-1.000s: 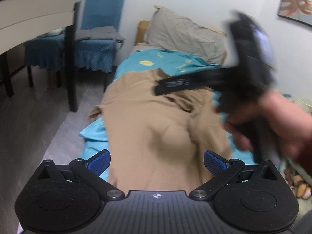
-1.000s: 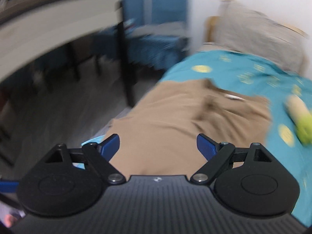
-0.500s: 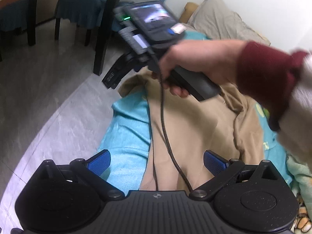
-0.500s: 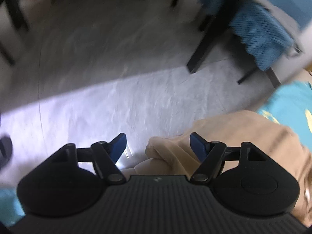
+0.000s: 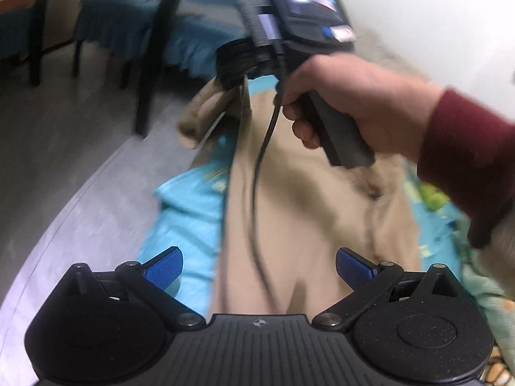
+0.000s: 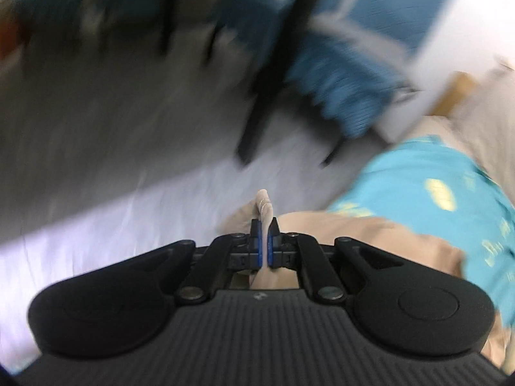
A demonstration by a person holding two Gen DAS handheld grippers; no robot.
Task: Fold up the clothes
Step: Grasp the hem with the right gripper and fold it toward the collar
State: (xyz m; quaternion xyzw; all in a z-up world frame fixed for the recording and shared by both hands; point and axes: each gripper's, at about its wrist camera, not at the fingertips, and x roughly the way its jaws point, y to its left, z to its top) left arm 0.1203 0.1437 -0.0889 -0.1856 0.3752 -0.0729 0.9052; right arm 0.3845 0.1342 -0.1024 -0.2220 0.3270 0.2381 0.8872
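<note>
We find the garment [image 5: 305, 212] lying along the bed [image 5: 190, 212], its far corner lifted at the bed's left edge. Our right gripper [image 6: 264, 244] sits above that corner; our left gripper [image 5: 257, 268] at the near end. A chair [image 6: 347, 74] stands beyond, on the floor [image 5: 80, 167] left of the bed.

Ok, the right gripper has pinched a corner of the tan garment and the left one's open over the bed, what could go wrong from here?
1. The right gripper holds only a thin edge of the tan garment; a hard pull might slip it free.
2. Its cable hangs across the cloth and could snag the fold.
3. The garment's corner overhangs the blue sheet near the floor, so it might slide off while the left gripper is open and holding nothing.
</note>
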